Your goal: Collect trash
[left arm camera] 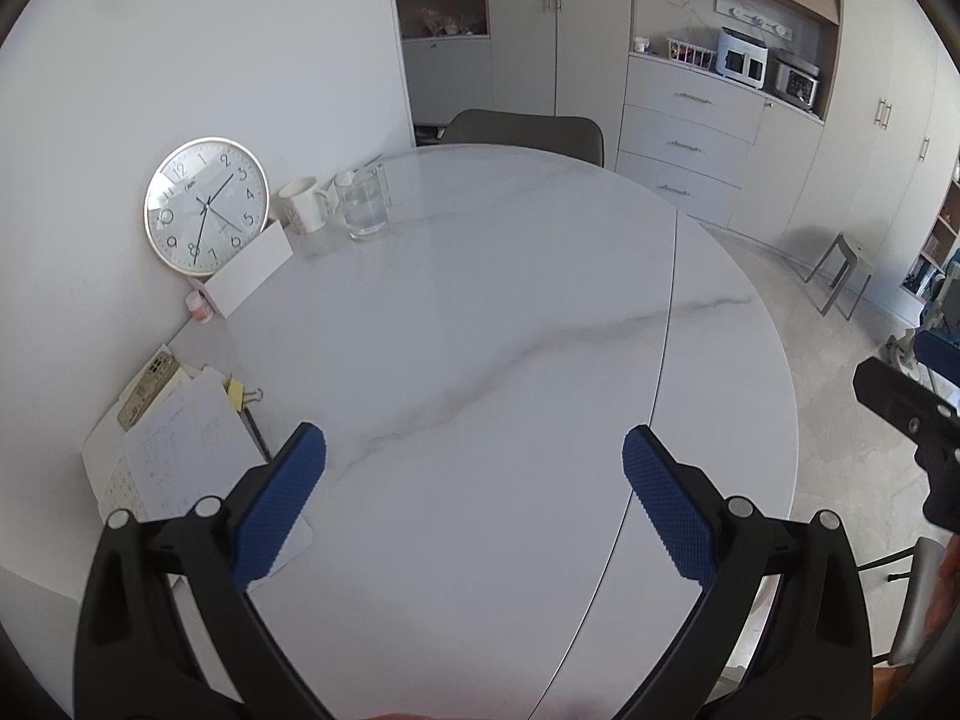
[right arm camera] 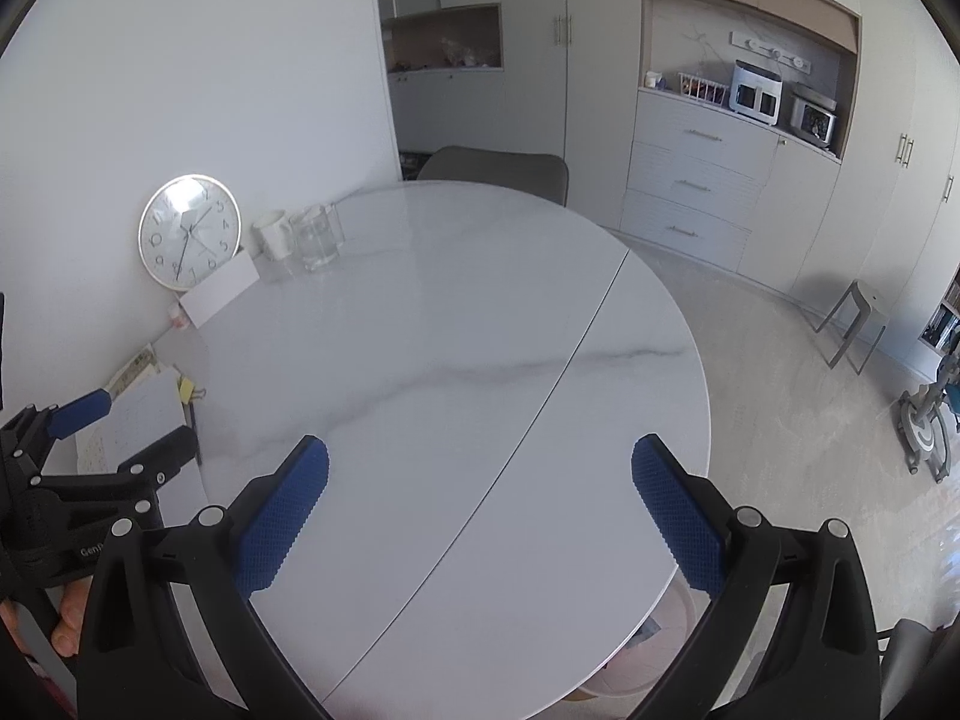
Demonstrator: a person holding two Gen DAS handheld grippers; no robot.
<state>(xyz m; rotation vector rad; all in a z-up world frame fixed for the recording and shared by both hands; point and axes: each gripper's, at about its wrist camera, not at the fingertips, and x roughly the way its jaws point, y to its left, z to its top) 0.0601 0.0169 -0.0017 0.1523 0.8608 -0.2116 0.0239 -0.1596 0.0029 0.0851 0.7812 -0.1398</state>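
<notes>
Both the left gripper [left arm camera: 474, 462] and right gripper [right arm camera: 480, 474] are held apart over the tabletop [left arm camera: 480, 300]; no trash is seen, so handling cannot be judged

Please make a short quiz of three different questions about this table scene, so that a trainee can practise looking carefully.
1. True or false: the left gripper is shut on a piece of trash.
2. Multiple choice: what leans on the wall behind the white mug? A) a clock B) a mirror C) a plate
3. Fill in: the yellow binder clip lies beside a pile of ____ at the left edge of the marble table.

Key
1. False: its fingers stand wide apart with nothing between them, and so do those of the right gripper.
2. A, the clock.
3. Papers.
</notes>
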